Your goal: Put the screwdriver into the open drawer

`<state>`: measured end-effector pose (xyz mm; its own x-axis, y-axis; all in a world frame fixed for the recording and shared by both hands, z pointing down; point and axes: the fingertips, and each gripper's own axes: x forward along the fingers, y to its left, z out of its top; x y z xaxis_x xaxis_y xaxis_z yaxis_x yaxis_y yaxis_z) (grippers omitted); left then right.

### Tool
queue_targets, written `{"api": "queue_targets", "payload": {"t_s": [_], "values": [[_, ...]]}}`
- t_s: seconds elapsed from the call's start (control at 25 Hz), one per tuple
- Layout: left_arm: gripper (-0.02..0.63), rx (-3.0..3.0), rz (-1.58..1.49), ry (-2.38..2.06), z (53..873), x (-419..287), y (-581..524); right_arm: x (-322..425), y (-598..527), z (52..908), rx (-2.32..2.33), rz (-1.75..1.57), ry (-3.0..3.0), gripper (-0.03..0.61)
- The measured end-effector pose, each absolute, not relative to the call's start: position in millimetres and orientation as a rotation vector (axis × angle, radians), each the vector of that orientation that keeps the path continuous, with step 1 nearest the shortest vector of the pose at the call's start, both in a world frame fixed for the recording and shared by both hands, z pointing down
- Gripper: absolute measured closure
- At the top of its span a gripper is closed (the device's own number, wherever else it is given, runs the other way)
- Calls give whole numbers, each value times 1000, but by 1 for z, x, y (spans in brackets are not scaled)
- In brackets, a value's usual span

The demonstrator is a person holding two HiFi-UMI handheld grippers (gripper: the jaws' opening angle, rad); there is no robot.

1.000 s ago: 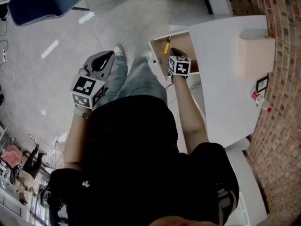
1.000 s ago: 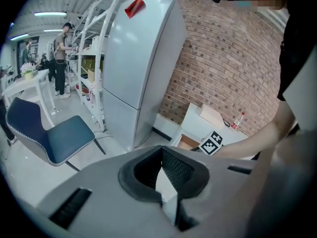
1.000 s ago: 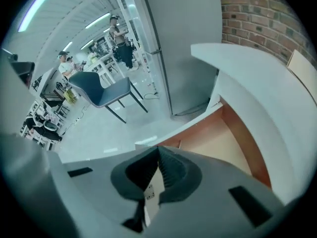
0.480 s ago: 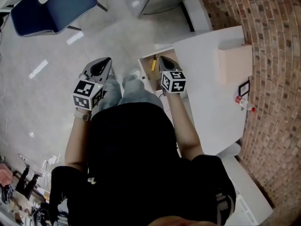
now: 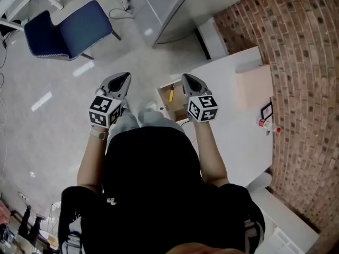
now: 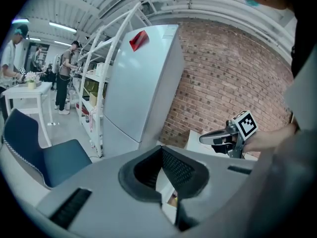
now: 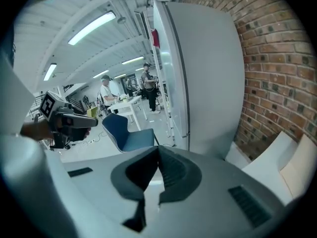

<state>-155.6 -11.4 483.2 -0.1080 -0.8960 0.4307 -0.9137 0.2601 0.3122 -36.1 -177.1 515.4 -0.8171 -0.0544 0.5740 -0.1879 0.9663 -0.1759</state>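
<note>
**Head view:** camera on the person's head, looking steeply down. The left tongs [image 5: 121,80] and right tongs [image 5: 190,82] lie near it, with the desk [image 5: 233,126] and floor [image 5: 53,89] farther below.

**Left gripper view:** camera rides close behind its own tongs and faces the brick wall [image 6: 223,68] beyond the desk, taking in the right tongs.

**Right gripper view:** camera rides close behind its own tongs and faces the blue chair [image 7: 126,133] and refrigerator [image 7: 208,73], taking in the left tongs.

**Shared by all three views:** chair, refrigerator and wall.

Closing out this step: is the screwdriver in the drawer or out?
In. The head view shows the yellow screwdriver lying inside the open drawer.
</note>
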Motion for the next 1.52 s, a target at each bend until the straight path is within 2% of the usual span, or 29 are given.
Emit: {"api": "queue_targets", "payload": {"t_s": [0.84,1.16,1.52], "values": [[611,1919,-89,-2148,313,-175,-17,-49,-157,313,248,104,-2901,569],[611,2017,-101,-2193,269,-171,-8,-48,-134,288,217,106,-2960,569],[609,2061,-81,-2170,258,-164,-6,-51,-116,273,195,61,-3012,569]]}}
